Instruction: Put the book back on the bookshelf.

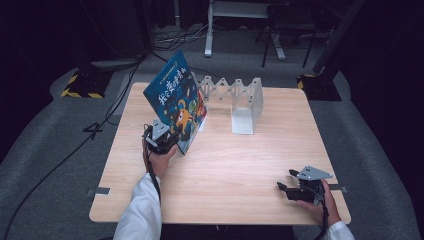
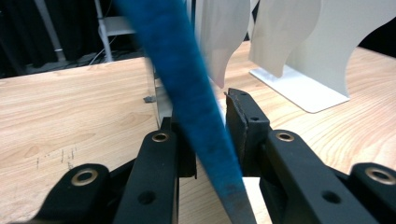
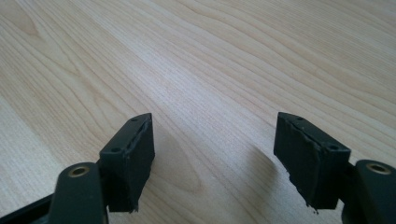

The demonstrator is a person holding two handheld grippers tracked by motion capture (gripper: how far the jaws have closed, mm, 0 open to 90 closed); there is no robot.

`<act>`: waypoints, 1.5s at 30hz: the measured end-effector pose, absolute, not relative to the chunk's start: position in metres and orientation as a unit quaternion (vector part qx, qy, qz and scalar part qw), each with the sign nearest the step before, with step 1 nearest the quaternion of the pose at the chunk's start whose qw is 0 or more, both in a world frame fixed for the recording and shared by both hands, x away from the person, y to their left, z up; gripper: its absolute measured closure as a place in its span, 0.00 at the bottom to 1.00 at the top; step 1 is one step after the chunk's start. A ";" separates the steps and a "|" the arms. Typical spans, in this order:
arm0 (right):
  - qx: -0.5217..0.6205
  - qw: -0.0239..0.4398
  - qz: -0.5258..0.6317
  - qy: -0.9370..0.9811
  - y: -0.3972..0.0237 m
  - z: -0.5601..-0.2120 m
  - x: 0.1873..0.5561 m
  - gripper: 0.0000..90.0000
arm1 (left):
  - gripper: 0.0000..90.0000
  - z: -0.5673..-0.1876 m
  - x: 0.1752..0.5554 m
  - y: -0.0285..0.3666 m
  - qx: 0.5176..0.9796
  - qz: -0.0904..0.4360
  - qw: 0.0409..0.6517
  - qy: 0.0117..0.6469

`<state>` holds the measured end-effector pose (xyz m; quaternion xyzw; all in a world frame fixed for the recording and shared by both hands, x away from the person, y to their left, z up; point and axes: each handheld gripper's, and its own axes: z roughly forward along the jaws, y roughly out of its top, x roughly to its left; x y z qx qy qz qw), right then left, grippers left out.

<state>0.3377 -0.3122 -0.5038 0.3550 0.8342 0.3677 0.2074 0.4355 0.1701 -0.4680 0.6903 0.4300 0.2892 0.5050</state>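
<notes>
Nearest, the right gripper (image 1: 289,186) rests low over the bare wooden worktop (image 1: 240,170), its jaws spread wide with nothing between them. Farther in, the left gripper (image 1: 167,141) has its jaws closed on the lower edge of a blue picture book (image 1: 176,100), held tilted. Beyond stands a white expanding book rack (image 1: 245,102).

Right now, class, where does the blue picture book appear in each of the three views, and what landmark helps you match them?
High view: the blue picture book stands tilted left of centre, clamped by the left gripper.
Left gripper view: its blurred blue edge runs down between the jaws.
Right gripper view: not in it.
Shared landmark: the white bookend rack on the wooden table.
</notes>
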 end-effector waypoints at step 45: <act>0.359 0.197 0.368 0.835 -0.313 -0.503 0.340 0.32 | 0.47 -0.444 0.422 0.170 0.728 0.290 0.489 0.383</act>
